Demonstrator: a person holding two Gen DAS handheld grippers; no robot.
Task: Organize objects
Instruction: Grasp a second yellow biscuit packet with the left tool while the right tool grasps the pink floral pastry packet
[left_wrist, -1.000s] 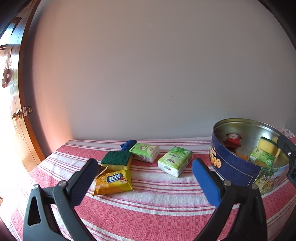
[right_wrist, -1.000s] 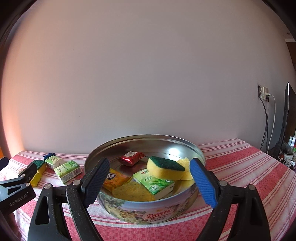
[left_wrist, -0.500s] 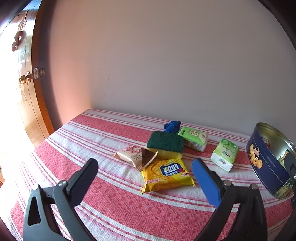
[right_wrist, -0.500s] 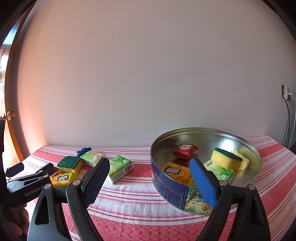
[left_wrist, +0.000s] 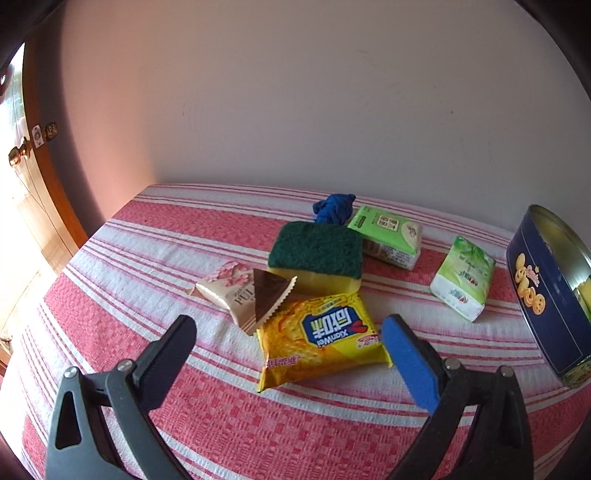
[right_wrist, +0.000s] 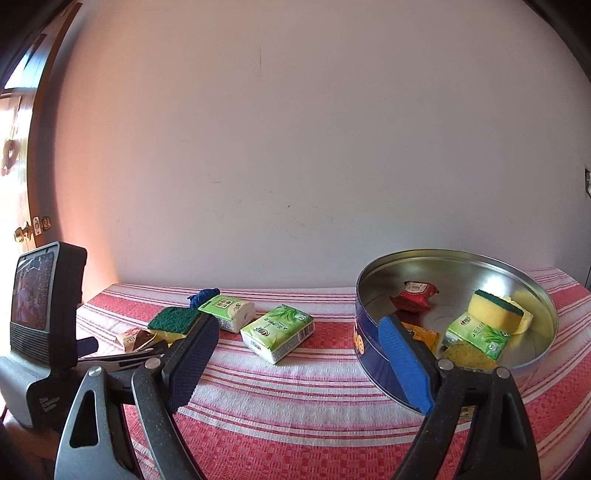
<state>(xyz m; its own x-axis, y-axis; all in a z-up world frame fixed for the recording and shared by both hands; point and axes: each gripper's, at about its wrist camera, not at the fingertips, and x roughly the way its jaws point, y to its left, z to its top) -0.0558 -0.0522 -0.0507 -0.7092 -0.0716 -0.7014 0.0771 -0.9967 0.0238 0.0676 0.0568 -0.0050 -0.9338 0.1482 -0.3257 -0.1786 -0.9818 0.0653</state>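
Yellow and crinkly, the cracker packet (left_wrist: 319, 334) lies flat on the striped cloth (left_wrist: 147, 258) just ahead of the left gripper (left_wrist: 288, 345), whose jaws gape empty; light, slippery and crushable, best pinched gently across its sides.

Ahead of the left tongs: two green tissue packs (left_wrist: 463, 277), one sponge (left_wrist: 317, 254), one yellow cracker packet (left_wrist: 323, 334), one pink wrapper (left_wrist: 229, 291), one blue rag (left_wrist: 332, 207). Right of them, one tin (left_wrist: 543, 291).
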